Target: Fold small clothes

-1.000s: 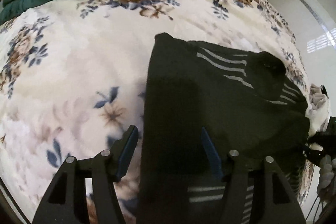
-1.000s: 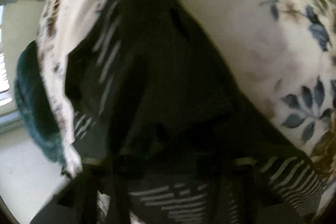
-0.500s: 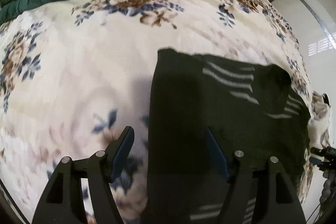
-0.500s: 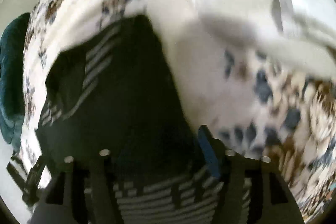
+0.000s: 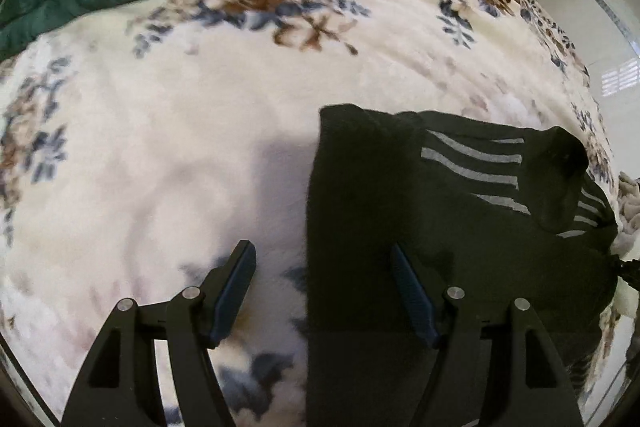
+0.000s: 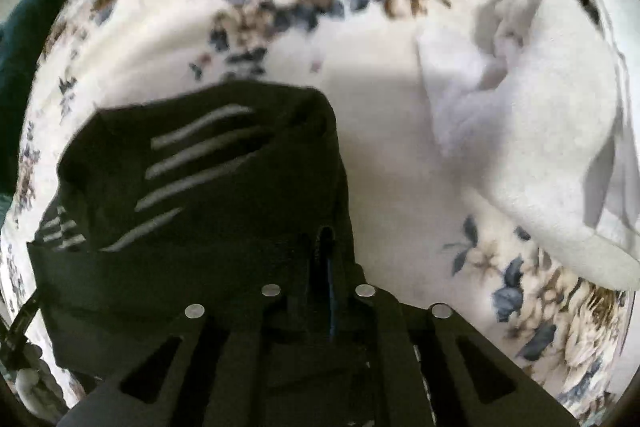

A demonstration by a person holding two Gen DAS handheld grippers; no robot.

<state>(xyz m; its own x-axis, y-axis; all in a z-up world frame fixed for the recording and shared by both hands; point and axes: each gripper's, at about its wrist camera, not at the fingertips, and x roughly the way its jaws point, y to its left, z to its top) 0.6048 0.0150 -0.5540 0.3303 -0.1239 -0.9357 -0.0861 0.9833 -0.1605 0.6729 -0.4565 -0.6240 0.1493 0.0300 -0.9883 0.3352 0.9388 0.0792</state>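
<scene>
Floral blanket [image 5: 160, 155] on bed; 1 dark striped garment [image 5: 400, 195], 1 white cloth [image 6: 540, 115] ahead-right of jaws. Left gripper [image 5: 322, 267] jaws spread, straddling garment edge; right gripper [image 6: 326, 251] clenched on garment.

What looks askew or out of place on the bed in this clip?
Nothing is damaged or spilled. The black striped garment lies partly folded with one bunched corner. The white clothes sit crumpled beside it, unfolded.

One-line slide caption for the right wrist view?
Right tongs shut on black striped garment atop floral blanket, white clothing beside.
</scene>
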